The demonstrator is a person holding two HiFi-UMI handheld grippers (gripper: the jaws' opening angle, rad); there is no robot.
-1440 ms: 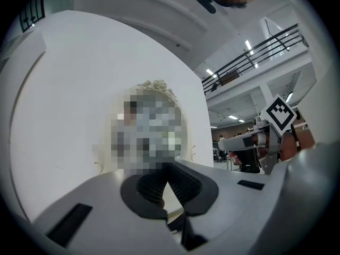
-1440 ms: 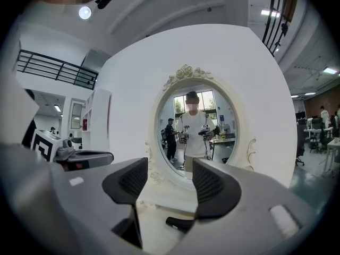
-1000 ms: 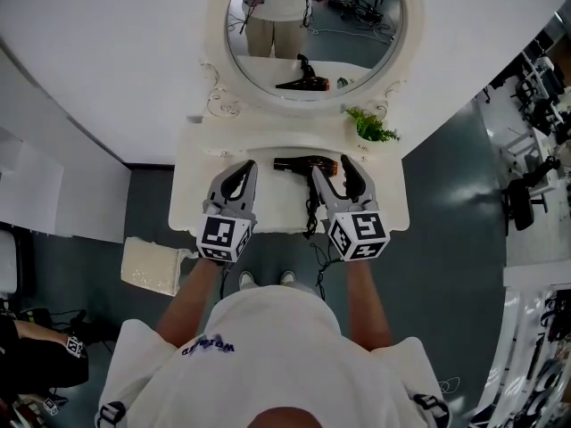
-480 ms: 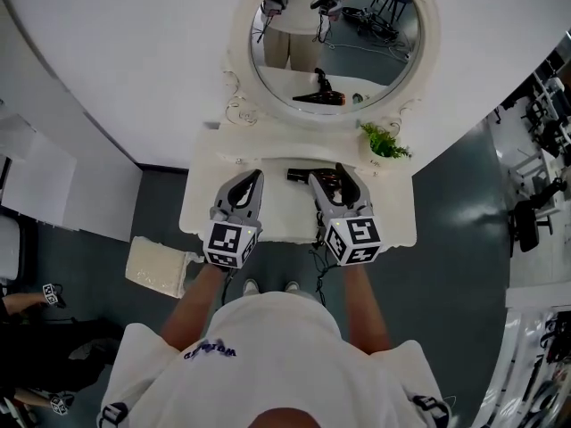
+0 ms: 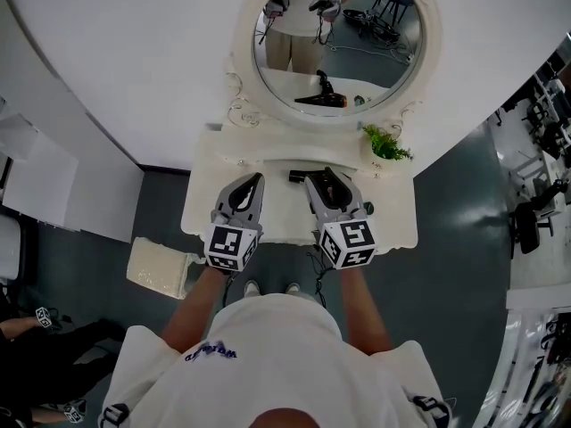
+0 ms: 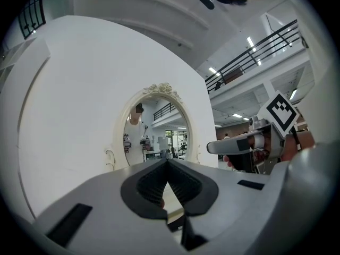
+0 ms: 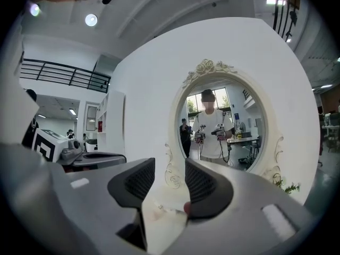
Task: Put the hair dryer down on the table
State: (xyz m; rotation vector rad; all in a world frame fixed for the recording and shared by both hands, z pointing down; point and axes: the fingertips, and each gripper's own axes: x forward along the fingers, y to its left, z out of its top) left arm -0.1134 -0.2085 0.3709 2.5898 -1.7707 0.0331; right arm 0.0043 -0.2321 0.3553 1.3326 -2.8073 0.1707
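The black hair dryer (image 5: 296, 176) lies on the white vanity table (image 5: 207, 205). Only its left end shows, sticking out past my right gripper (image 5: 319, 176). That gripper hovers over the dryer and its jaws are closing. In the right gripper view (image 7: 170, 167) a gap still stands between the pads, with only table top and mirror frame in it. My left gripper (image 5: 257, 179) stands to the left of the dryer, over the table. In the left gripper view (image 6: 168, 161) its pads meet at the tip and hold nothing.
An oval mirror (image 5: 335, 38) in an ornate frame stands behind the table and reflects the dryer and the person. A small green plant (image 5: 388, 144) sits at the back right. The dryer's cord (image 5: 317, 253) hangs over the front edge. A cream box (image 5: 159, 267) lies on the floor at left.
My right gripper has moved left and forward over the hair dryer, hiding most of it, and its jaws have narrowed. The left gripper has kept its place beside it.
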